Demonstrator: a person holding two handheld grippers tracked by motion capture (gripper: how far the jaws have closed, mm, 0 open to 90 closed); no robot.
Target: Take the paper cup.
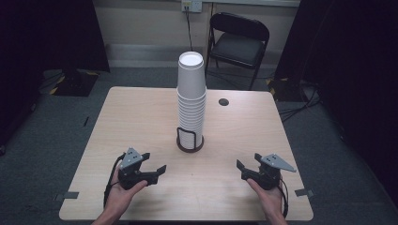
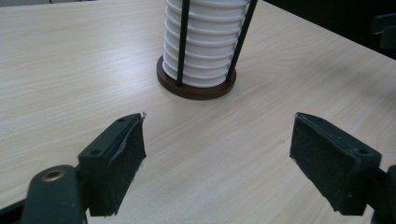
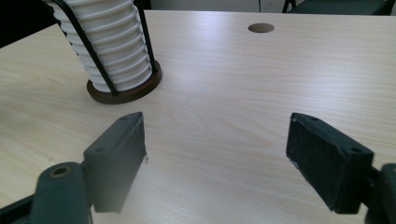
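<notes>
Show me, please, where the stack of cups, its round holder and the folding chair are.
stack of cups (image 1: 191, 89): high view, on the side wall of the top cup.
holder (image 2: 196, 89): left gripper view, on the brown base's front rim.
folding chair (image 1: 238, 47): high view, on the seat.

No readable text

The white paper cups (image 1: 191, 101) carry no legible print, label or number (their sides are plain white).

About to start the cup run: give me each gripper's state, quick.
Left gripper: open, jaws wide apart, holding nothing.
Right gripper: open, jaws wide apart, holding nothing.
</notes>
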